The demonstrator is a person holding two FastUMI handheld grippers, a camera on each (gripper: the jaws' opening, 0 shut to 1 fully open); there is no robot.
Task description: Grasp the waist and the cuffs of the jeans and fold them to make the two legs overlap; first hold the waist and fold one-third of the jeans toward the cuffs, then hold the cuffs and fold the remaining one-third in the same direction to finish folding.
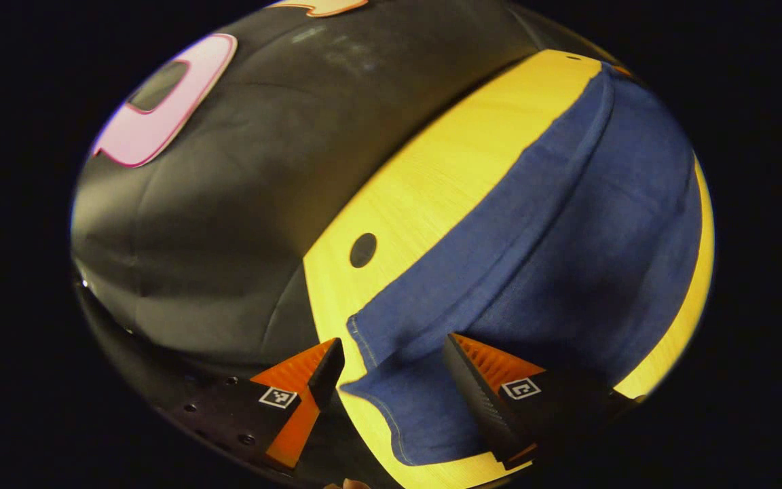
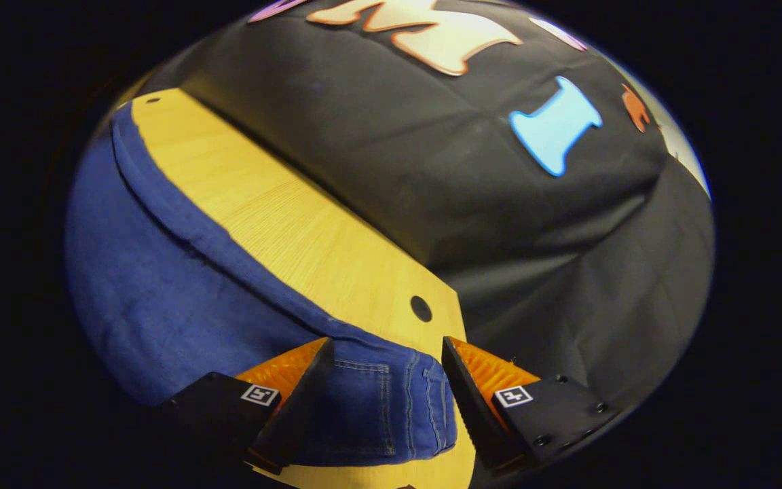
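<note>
Fingers of the left gripper [image 1: 391, 380] stand spread, with nothing pinched between them; the cuff end of the jeans [image 1: 533, 238] lies in the gap and under the right-hand finger, while the left-hand finger sits off the table edge over the dark booth floor. Fingers of the right gripper [image 2: 385, 384] are likewise spread and hold nothing; the waist end of the jeans [image 2: 180, 285], with a stitched pocket [image 2: 364, 401] and seams, lies between them.

The jeans lie flat and lengthwise on the wooden table [image 1: 432, 176], their long far edge running roughly parallel to the table's far edge. A bare strip of wood stays open along that far side in both views. In the left gripper view a narrow bare strip also shows beyond the near long edge of the jeans. At the cuff end, the hem corner lies close to the table's short edge. At the waist end, the waistband stops just short of the table's [image 2: 309, 224] short edge.

A round dark hole [image 1: 363, 250] in the tabletop sits on bare wood just beside the cuff corner; a like hole [image 2: 421, 308] sits just beside the waistband. A small hole [image 2: 153, 100] marks the far corner in the right gripper view.

The left gripper view shows one leg lapped over the other as a long ridge. The right gripper view shows the pocket stitching. The black cloth wall [image 2: 499, 204] closes in behind the table
</note>
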